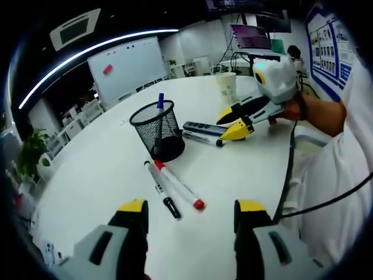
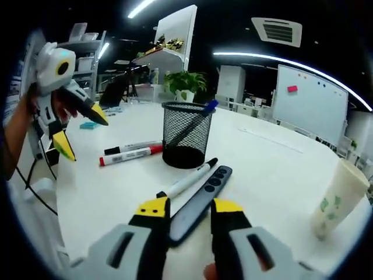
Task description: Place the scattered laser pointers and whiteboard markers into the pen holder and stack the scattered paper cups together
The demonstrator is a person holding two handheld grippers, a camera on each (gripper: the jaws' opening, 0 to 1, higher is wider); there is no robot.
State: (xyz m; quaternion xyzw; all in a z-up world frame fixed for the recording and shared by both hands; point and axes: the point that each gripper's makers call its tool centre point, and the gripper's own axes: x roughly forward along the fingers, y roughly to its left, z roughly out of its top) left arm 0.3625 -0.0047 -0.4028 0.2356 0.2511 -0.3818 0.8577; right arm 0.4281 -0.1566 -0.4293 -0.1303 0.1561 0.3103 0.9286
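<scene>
White and round, the table [image 1: 105, 169] carries everything, with a whiteboard [image 1: 125, 67] behind it at 11 o'clock in the left gripper view. In that view the left gripper [image 1: 191, 211] rises from 6 o'clock with jaws spread and nothing between them. Just beyond its tips lie a black-capped marker [image 1: 161, 191] and a red-capped marker [image 1: 179, 186], side by side and touching. At 12 o'clock from them stands the mesh pen holder [image 1: 157, 131], upright, a blue-capped marker [image 1: 160, 104] sticking out of it. To the right of the holder a laser pointer [image 1: 204, 128] and another marker [image 1: 202, 139] rest on the table; the right gripper [image 1: 228, 123] reaches over them. A paper cup [image 1: 227, 86] stands upright at 1 o'clock.

In the right gripper view, the left gripper [image 2: 78, 131] hangs at 9 o'clock above the table, and the right gripper's jaws stand apart either side of the dark pointer's near end; whether they touch it I cannot tell.
</scene>
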